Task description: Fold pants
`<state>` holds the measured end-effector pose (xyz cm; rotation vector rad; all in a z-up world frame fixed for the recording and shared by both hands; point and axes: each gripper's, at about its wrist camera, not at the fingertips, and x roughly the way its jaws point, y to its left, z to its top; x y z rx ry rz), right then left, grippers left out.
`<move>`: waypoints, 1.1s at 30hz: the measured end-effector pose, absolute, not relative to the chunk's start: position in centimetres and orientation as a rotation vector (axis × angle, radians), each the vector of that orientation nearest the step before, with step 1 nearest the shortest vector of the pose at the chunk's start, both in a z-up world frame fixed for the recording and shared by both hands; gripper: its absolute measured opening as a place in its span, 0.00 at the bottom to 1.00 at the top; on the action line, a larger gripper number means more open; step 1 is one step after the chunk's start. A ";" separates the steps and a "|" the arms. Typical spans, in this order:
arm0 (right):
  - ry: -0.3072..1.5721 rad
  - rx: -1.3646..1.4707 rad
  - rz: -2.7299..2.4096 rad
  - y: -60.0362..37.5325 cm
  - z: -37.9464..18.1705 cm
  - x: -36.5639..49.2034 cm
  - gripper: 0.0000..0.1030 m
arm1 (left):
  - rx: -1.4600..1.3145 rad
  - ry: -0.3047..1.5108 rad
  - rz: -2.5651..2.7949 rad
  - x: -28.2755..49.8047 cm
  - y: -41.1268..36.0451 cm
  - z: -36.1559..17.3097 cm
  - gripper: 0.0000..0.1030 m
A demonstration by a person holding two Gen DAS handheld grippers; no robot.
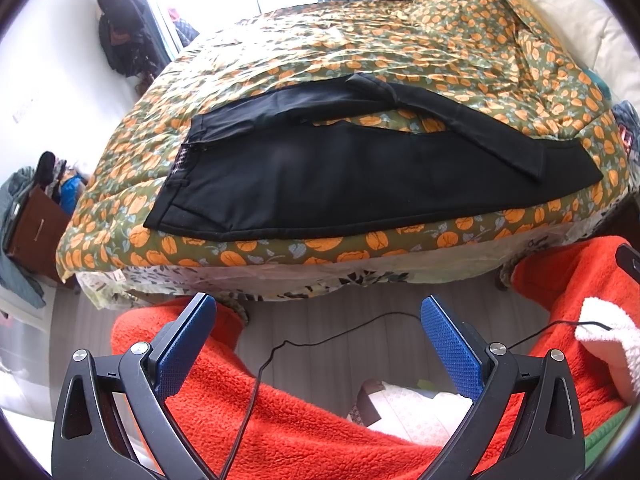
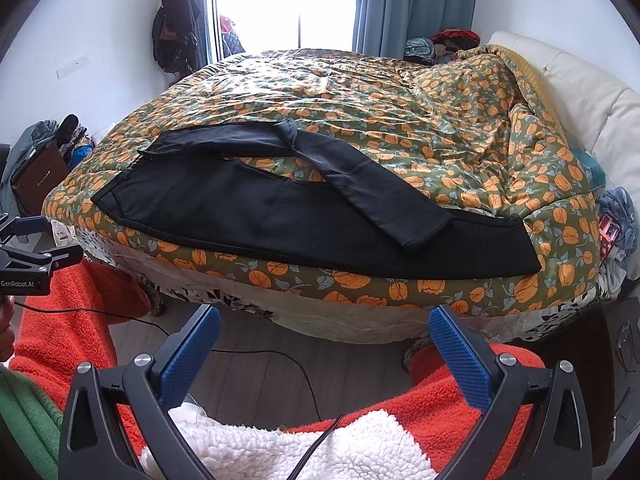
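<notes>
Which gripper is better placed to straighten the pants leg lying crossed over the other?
Probably the right gripper. The crossed leg's cuff lies toward the right end of the black pants, nearer it; the left gripper faces the waistband end. Both are open.

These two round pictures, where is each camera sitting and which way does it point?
Left wrist view: it rides on the left gripper, held off the bedside, facing the black pants on the floral quilt; its own open blue fingers and an orange fleece sleeve show.
Right wrist view: it rides on the right gripper, further toward the leg ends, facing the same bed; its open fingers and the left gripper at the left edge show.
Shared: pants, quilt, window curtains.
</notes>
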<state>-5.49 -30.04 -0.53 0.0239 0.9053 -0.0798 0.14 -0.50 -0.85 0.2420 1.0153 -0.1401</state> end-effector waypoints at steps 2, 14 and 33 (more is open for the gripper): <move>0.905 0.024 -0.078 -29.9 -0.5 -5.5 1.00 | 0.244 1.015 -0.141 0.1 -0.5 -0.9 0.99; 0.914 0.008 -0.046 -29.0 -0.7 -5.3 1.00 | 0.243 1.016 -0.139 0.1 -0.6 -0.9 0.99; 0.922 0.000 -0.062 -29.0 -1.0 -5.2 1.00 | 0.242 1.007 -0.143 0.0 -0.4 -0.9 0.99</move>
